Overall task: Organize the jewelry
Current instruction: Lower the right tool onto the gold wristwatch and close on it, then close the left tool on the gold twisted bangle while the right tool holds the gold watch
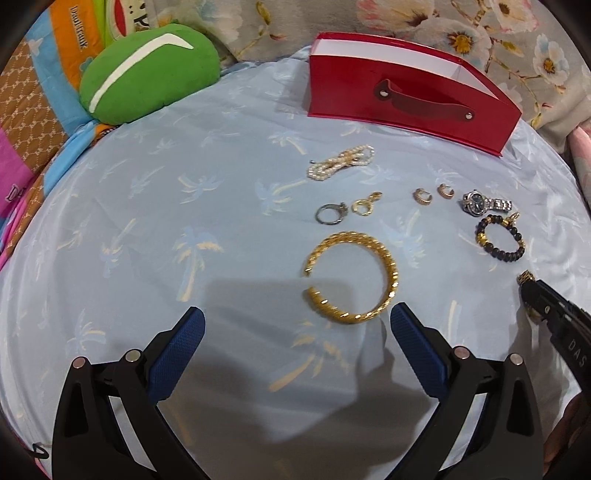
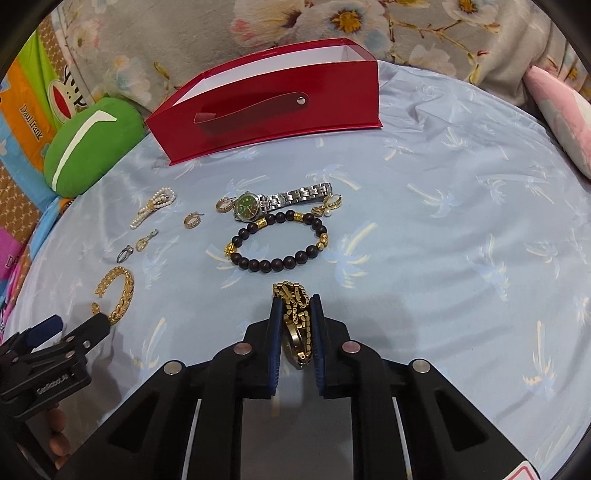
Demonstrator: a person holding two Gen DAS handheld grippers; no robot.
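The right gripper (image 2: 295,306) is clamped on a gold watch (image 2: 295,332) with a chain-link band, its dial mostly hidden between the blue pads (image 2: 275,332). In the left wrist view that gripper is cut off at the frame's edge.

The left gripper (image 1: 297,325) hangs with its fingers wide apart and nothing between them, just short of the gold cuff bangle (image 1: 354,277).

The red box (image 2: 273,110) stands open at the top by the far edge; I cannot see what lies inside it.

The rest lies loose on the pale blue palm-print sheet (image 2: 443,221): a silver watch (image 2: 273,201), a dark bead bracelet (image 2: 277,240), a pearl strand (image 1: 340,162), small hoop earrings (image 1: 421,195) and rings (image 1: 328,214). A green cushion (image 1: 147,70) and floral bedding (image 2: 258,33) sit behind.
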